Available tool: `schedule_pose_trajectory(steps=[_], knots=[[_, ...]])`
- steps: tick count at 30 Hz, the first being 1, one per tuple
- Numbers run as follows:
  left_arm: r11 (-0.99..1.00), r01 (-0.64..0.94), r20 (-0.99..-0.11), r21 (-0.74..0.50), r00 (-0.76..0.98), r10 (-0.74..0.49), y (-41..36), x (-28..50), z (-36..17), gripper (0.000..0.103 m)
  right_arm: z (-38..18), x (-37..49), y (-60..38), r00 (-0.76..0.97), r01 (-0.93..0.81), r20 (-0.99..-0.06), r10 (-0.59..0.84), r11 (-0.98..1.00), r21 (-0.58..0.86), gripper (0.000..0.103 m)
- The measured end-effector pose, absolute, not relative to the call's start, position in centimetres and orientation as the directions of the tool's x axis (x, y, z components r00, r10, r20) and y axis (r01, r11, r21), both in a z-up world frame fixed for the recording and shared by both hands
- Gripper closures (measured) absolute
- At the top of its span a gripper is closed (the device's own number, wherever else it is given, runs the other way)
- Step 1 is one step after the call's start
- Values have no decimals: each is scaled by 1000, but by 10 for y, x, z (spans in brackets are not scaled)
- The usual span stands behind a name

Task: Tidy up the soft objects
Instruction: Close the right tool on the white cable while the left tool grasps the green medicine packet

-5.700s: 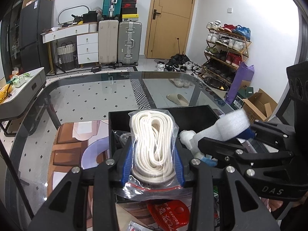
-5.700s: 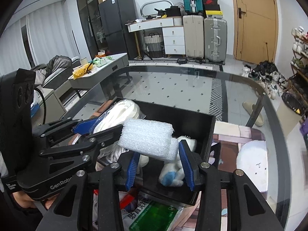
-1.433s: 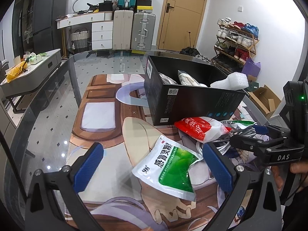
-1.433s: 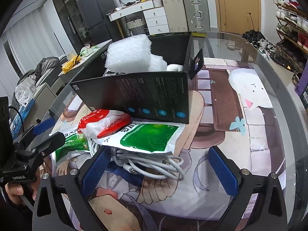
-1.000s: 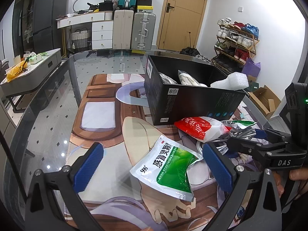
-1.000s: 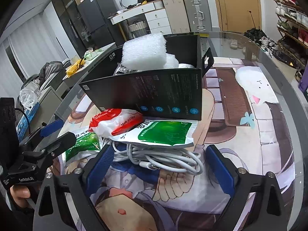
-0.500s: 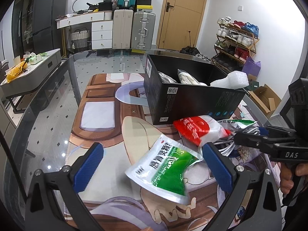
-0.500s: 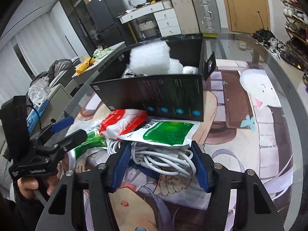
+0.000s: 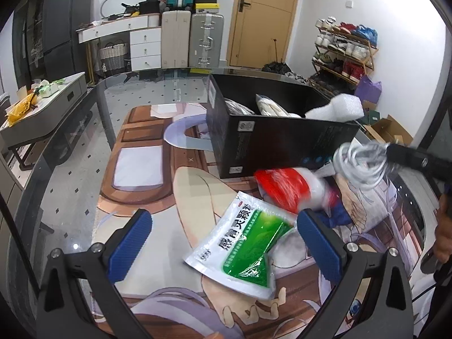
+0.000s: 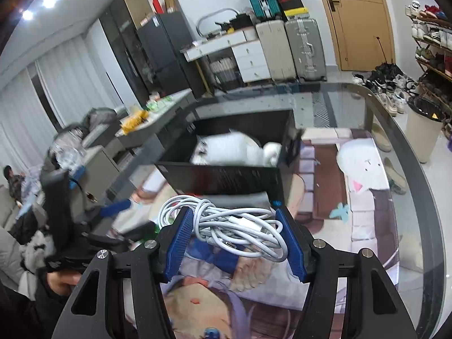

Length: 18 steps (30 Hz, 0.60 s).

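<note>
- Right tool pinches the coiled white charging cable, lifted clear of the table before the black cardboard box.
- Left tool spread wide over the green-and-white foil sachet, which lies on the table's printed mat.

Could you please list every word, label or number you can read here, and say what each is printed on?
"感冒灵颗粒": large characters on the green and white sachet.
"999": small logo at that sachet's lower corner.
Labels on the black box: too small to read.
Print on the red and white packet: blurred, unreadable.
</note>
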<state>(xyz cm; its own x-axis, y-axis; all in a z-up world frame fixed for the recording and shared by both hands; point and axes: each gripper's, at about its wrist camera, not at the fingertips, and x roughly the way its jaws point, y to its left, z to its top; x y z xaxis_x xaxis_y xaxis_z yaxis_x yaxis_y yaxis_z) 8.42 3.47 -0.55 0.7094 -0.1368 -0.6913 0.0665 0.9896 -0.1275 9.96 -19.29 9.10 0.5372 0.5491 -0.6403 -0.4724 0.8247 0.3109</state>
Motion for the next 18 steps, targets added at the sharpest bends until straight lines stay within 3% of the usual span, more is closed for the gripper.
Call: schedule_pose_trajectory(steps=[9,18], knots=[[989,122,-715,-86,684,-146,22,83,-5,0,105,91,-192,558,-488,-612,560,818,304,42],[982,183,-793,-39,593,-142,6,93,-15,4,102,93,-193,555,-485,-618,556,821,303,42]])
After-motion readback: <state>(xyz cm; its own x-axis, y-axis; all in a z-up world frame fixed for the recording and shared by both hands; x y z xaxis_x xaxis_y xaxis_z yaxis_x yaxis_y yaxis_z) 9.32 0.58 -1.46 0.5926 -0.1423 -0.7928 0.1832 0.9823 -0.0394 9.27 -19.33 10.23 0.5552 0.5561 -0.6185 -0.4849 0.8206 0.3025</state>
